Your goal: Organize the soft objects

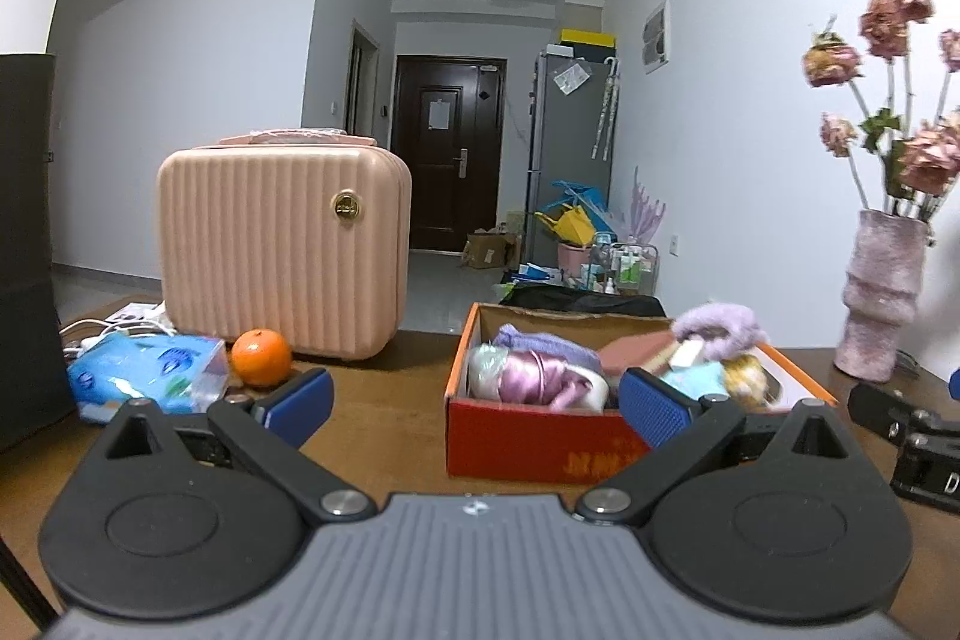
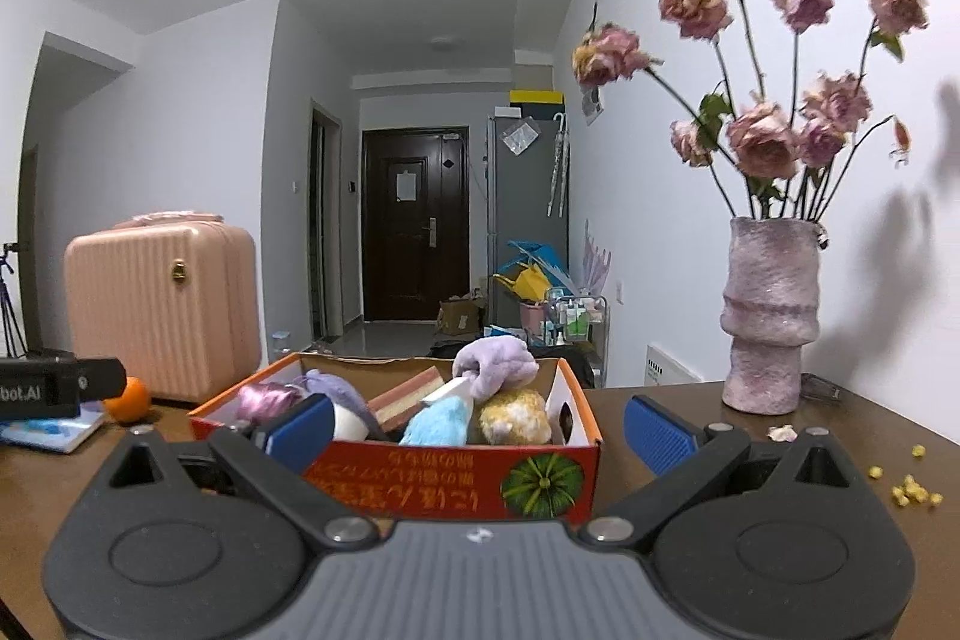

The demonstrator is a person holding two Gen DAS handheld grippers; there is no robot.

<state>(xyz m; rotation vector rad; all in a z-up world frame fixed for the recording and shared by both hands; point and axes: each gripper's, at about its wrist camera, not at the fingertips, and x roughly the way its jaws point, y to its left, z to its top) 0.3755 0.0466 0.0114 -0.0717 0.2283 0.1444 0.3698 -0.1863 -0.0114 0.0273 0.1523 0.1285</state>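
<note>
Mostly pastel plush toys (image 2: 480,400), heaped in orange box (image 2: 576,400)

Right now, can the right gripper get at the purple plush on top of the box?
Probably yes: the right gripper is open, the purple plush sits topmost in the open box, nothing covering it.

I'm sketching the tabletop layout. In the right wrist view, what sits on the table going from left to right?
Pink suitcase → orange → cardboard box of soft things → pink vase with dried flowers → yellow crumbs.
</note>
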